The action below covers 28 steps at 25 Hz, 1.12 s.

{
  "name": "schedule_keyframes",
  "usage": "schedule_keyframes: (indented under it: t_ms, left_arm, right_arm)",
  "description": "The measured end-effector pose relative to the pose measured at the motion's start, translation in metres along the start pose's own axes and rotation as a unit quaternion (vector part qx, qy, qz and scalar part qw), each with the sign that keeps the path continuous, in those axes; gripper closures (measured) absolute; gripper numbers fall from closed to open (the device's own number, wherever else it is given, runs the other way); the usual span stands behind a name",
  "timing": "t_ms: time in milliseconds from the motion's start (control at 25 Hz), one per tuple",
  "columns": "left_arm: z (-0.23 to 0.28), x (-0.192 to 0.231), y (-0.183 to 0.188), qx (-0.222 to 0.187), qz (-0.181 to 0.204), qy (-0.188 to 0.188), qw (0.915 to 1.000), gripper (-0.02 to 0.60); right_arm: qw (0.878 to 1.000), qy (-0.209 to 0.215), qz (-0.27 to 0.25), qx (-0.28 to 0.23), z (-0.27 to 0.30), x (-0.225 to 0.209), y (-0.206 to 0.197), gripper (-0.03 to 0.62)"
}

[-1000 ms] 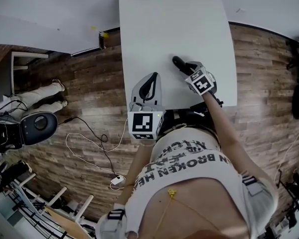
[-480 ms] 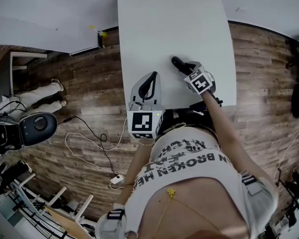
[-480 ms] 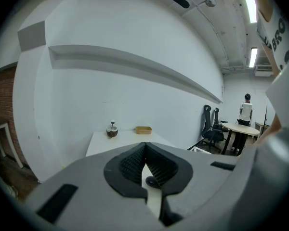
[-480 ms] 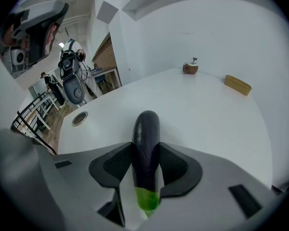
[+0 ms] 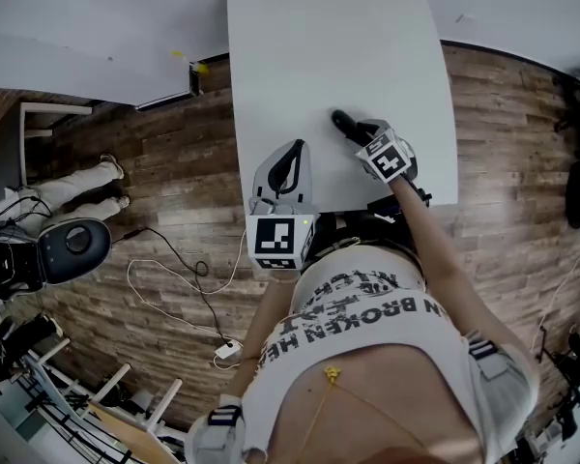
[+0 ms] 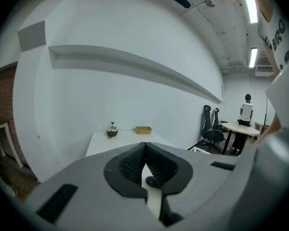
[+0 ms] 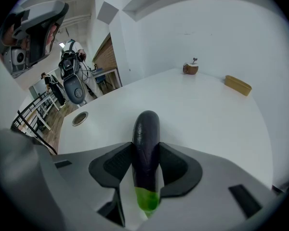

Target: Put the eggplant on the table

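A dark purple eggplant (image 7: 145,138) with a green stem end sits lengthwise between the pads of my right gripper (image 7: 145,150), which is shut on it. In the head view the eggplant's dark tip (image 5: 344,121) sticks out past the right gripper (image 5: 360,133) over the white table (image 5: 319,46), near its front right part. Whether it rests on the top I cannot tell. My left gripper (image 5: 291,158) hangs over the table's near left edge; its jaws (image 6: 144,148) are shut with nothing between them.
At the table's far end stand a brown round bowl-like thing (image 7: 190,68) and a tan flat box (image 7: 238,85). A round cable hole (image 7: 80,118) lies in the tabletop's left part. Wooden floor with cables (image 5: 174,278) surrounds the table.
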<state>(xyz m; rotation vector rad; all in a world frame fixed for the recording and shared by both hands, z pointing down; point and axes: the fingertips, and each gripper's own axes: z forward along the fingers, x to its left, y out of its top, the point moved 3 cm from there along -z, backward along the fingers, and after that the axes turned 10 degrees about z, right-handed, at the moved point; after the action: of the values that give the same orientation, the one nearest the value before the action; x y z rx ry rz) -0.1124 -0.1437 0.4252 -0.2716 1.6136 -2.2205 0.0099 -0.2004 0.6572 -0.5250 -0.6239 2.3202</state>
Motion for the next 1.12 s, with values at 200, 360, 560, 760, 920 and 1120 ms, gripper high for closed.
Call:
schedule_keyframes:
  t_ms: [200, 360, 560, 760, 920, 1120]
  left_arm:
    - [-0.0002, 0.0009, -0.0001, -0.001, -0.001, 0.001, 1.0, 0.594]
    - [0.0003, 0.0024, 0.0008, 0.0, 0.0, 0.001, 1.0, 0.594]
    - [-0.0027, 0.0021, 0.0006, 0.0, -0.001, 0.002, 1.0, 0.594]
    - [-0.0034, 0.0021, -0.0025, 0.003, 0.002, 0.004, 1.0, 0.594]
    - [-0.0024, 0.0021, 0.002, -0.001, 0.001, 0.004, 1.0, 0.594]
    - [-0.0024, 0.0031, 0.0009, 0.0, 0.003, 0.0, 1.0, 0.592]
  right_arm:
    - [1.0, 0.0, 0.0, 0.0, 0.0007, 0.0, -0.0008, 0.419]
    - [1.0, 0.001, 0.0, -0.001, 0.001, 0.0002, 0.0008, 0.419]
    - [1.0, 0.002, 0.0, 0.001, -0.0003, 0.0018, 0.0007, 0.419]
    - [1.0, 0.005, 0.004, 0.014, -0.0002, 0.0015, -0.004, 0.401]
    - [1.0, 0.009, 0.004, 0.015, -0.002, 0.0022, -0.0041, 0.381]
    - [1.0, 0.01, 0.004, 0.015, -0.0018, 0.003, -0.0011, 0.359]
